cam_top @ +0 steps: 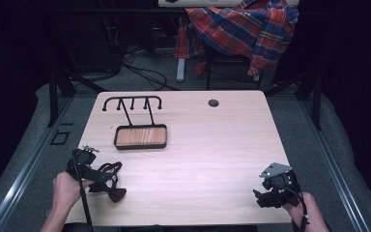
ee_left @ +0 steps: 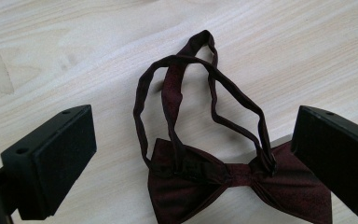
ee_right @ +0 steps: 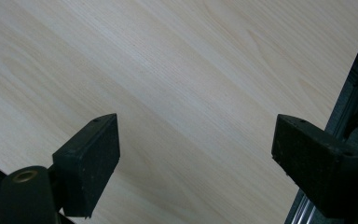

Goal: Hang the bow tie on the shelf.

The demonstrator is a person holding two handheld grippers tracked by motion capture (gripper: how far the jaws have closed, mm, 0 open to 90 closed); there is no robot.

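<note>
I am holding the left hand-held gripper [ee_left: 186, 154] wide open over the dark red bow tie [ee_left: 233, 186], jaws either side, not touching it. The bow tie is lying on the bench [cam_top: 207, 145] at the near left edge, strap looped loose. The right hand-held gripper [ee_right: 196, 158] is gaping empty over bare wood. Farther off, the hook stand [cam_top: 137, 123] is sitting unused; judging by that, nothing is started.
</note>
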